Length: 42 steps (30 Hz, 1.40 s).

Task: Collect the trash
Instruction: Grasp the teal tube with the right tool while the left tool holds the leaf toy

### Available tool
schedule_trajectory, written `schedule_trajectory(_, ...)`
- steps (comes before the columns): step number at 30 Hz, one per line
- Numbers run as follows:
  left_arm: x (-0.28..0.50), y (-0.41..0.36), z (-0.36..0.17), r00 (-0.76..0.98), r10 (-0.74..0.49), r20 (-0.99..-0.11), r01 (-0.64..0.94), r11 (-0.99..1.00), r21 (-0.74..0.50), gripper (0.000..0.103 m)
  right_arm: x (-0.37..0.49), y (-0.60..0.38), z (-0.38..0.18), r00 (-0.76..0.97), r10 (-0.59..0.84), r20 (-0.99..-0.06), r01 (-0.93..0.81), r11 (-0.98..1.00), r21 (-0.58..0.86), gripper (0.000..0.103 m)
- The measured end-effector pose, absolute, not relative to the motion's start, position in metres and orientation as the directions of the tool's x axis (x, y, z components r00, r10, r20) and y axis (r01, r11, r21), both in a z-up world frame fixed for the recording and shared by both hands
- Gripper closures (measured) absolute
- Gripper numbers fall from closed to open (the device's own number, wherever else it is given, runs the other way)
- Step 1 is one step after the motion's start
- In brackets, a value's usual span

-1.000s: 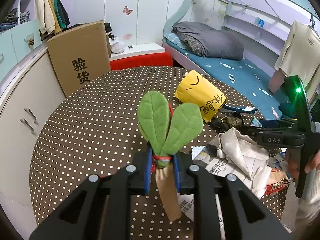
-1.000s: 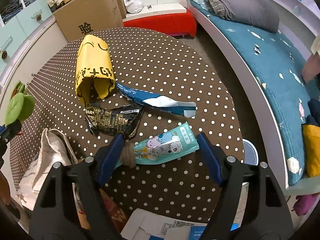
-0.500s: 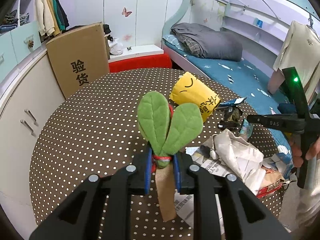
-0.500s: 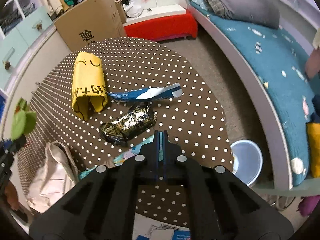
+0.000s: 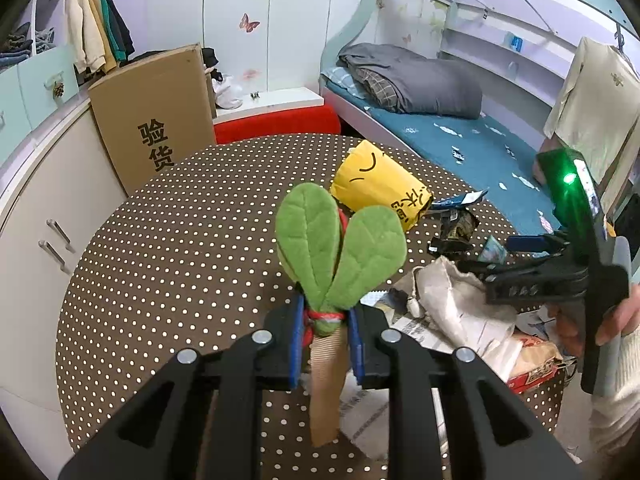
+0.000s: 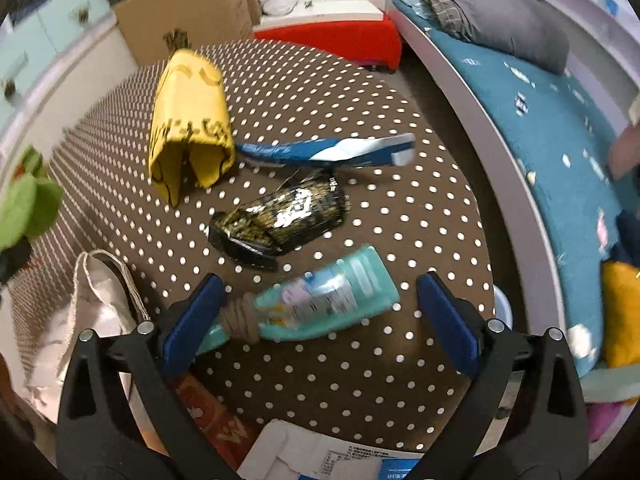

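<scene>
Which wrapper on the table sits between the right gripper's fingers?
The teal pouch, between the opening right gripper fingers, unpinched. The black-gold wrapper, blue-white wrapper and yellow bag lie farther off.

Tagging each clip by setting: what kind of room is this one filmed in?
Most likely a child's bedroom. A bunk bed with a grey quilt stands behind the dotted round table, butterfly stickers dot the wardrobe doors, and clothes hang at the left.

Bunk bed (image 5: 432, 128), white wardrobe (image 5: 240, 32), curved cabinets (image 5: 44, 208)
</scene>
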<state>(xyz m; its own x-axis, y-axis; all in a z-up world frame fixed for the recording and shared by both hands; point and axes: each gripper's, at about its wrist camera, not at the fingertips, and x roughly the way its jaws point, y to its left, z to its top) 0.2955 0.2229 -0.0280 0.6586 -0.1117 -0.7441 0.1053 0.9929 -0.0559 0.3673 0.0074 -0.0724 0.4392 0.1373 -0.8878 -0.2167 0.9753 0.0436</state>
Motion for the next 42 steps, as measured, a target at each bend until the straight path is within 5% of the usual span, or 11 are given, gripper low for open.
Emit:
schedule_trajectory(1,0.295,0.223,-0.028,0.660,-0.112,-0.743,0.104,0.993,-0.057,0.083,0.365,0.010,-0.071,0.451,0.120,-0.884,-0.224,0.974,0.018,0.032)
schedule_trajectory(4,0.293,0.222,-0.026,0.661,-0.122,-0.740,0.112,0.992,-0.064,0.083,0.361,0.009,-0.068,0.474,0.129,-0.871,-0.245,0.969,0.010,0.039)
schedule_trajectory(5,0.292,0.222,-0.026,0.662,-0.121,-0.740,0.112,0.992,-0.061,0.083,0.360,0.007,-0.067,0.478,0.129,-0.869,-0.242,0.970,0.012,0.056)
schedule_trajectory(6,0.291,0.222,-0.025,0.663,-0.119,-0.739,0.112,0.992,-0.059,0.083,0.359,0.001,-0.065,0.508,0.091,-0.856,-0.204,0.979,-0.017,0.099)
schedule_trajectory(7,0.290,0.222,-0.024,0.665,-0.120,-0.737,0.113,0.992,-0.059,0.083,0.362,-0.008,-0.064,0.503,0.097,-0.859,-0.179,0.984,0.006,0.101)
schedule_trajectory(13,0.285,0.219,-0.018,0.676,-0.130,-0.725,0.122,0.990,-0.063,0.083,0.367,-0.034,-0.062,0.469,0.183,-0.864,-0.152,0.981,0.125,0.101)
schedule_trajectory(15,0.285,0.217,-0.017,0.677,-0.127,-0.725,0.122,0.991,-0.059,0.083,0.360,-0.035,-0.057,0.462,0.207,-0.863,-0.168,0.975,0.144,0.091)
schedule_trajectory(17,0.284,0.215,-0.017,0.678,-0.126,-0.724,0.124,0.991,-0.057,0.083,0.352,-0.031,-0.049,0.475,0.241,-0.846,-0.216,0.964,0.153,0.024)
schedule_trajectory(18,0.283,0.215,-0.016,0.678,-0.126,-0.724,0.124,0.991,-0.057,0.083,0.347,-0.029,-0.043,0.506,0.255,-0.824,-0.249,0.958,0.144,0.010)
schedule_trajectory(38,0.241,0.240,-0.017,0.685,-0.048,-0.727,-0.010,0.997,-0.075,0.083,0.321,0.008,-0.059,0.356,0.358,-0.863,-0.730,0.684,-0.017,0.018)
schedule_trajectory(42,0.240,0.241,-0.020,0.676,-0.040,-0.736,-0.029,0.996,-0.081,0.083,0.343,0.009,-0.060,0.285,0.389,-0.876,-0.745,0.665,0.053,0.046)
